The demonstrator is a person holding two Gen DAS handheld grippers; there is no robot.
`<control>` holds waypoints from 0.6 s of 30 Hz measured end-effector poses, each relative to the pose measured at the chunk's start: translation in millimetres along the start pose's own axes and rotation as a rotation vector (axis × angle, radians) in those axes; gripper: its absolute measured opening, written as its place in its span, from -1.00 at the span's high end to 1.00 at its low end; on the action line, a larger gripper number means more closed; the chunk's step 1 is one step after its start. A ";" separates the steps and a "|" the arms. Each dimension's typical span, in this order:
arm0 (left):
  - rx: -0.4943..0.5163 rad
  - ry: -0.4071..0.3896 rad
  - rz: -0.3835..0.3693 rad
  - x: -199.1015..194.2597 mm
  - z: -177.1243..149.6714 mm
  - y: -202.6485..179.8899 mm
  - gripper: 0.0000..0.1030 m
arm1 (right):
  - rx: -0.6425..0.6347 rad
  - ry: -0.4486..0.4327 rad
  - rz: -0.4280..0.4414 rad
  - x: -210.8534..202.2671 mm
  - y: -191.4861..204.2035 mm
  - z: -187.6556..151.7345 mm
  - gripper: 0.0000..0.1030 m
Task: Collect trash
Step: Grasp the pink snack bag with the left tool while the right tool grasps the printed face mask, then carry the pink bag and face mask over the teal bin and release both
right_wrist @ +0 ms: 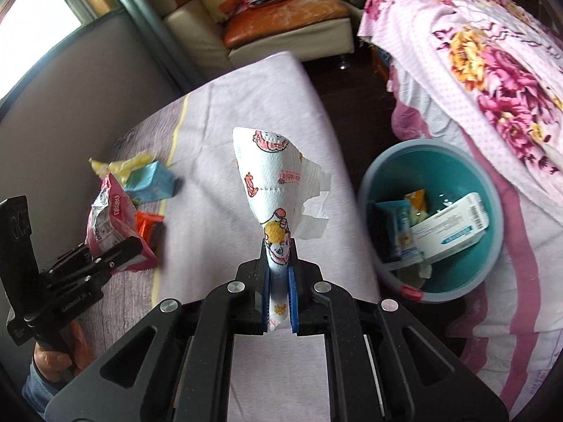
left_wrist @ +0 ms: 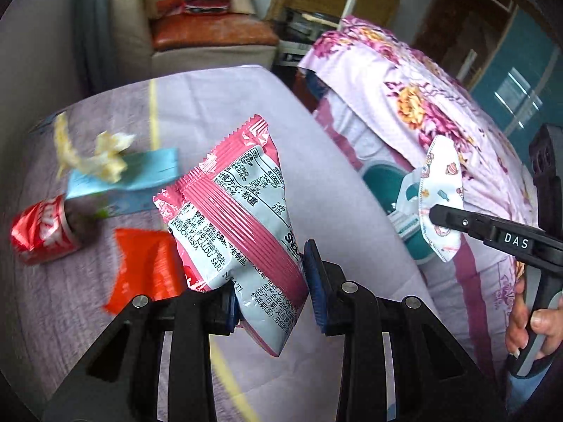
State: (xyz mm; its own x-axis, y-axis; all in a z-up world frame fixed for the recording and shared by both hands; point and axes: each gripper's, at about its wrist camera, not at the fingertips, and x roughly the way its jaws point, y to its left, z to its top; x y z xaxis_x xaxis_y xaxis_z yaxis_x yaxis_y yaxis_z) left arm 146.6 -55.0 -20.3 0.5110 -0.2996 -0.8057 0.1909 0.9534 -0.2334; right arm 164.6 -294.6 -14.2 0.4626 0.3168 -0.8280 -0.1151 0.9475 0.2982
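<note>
My left gripper is shut on a pink and white snack bag and holds it above the lilac table; it also shows in the right wrist view. My right gripper is shut on a white printed paper napkin, held upright above the table; the napkin also shows in the left wrist view. A teal bin stands to the right of the table and holds several wrappers and a white box. On the table lie a crushed red can, a blue carton, a yellow wrapper and an orange wrapper.
A bed with a pink floral cover runs along the right, close behind the bin. A cream sofa with an orange cushion stands beyond the table's far end. A grey wall borders the table's left side.
</note>
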 end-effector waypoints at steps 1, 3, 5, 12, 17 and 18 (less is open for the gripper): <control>0.013 0.004 -0.006 5.3 2.9 -8.1 0.36 | 0.015 -0.011 -0.005 -3.8 -9.9 2.0 0.84; 0.039 0.015 -0.015 13.7 8.4 -24.3 0.36 | 0.030 -0.020 -0.010 -6.7 -21.0 3.7 0.84; 0.058 0.023 -0.021 20.9 12.0 -35.4 0.36 | 0.052 -0.032 -0.016 -10.7 -37.0 5.2 0.84; 0.124 0.061 -0.041 47.2 25.5 -80.1 0.36 | 0.112 -0.046 -0.039 -17.5 -78.3 6.7 0.84; 0.175 0.080 -0.061 60.0 33.6 -110.9 0.36 | 0.153 -0.056 -0.054 -21.8 -105.0 5.2 0.84; 0.185 0.082 -0.066 63.2 35.7 -117.8 0.36 | 0.159 -0.061 -0.058 -22.9 -110.2 4.7 0.84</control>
State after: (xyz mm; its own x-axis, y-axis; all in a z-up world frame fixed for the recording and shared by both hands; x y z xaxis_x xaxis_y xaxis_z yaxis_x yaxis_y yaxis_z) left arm 186.3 -187.5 -24.3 0.4236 -0.3502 -0.8354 0.3764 0.9069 -0.1893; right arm 170.9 -406.5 -25.8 0.5173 0.2540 -0.8172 0.0511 0.9440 0.3258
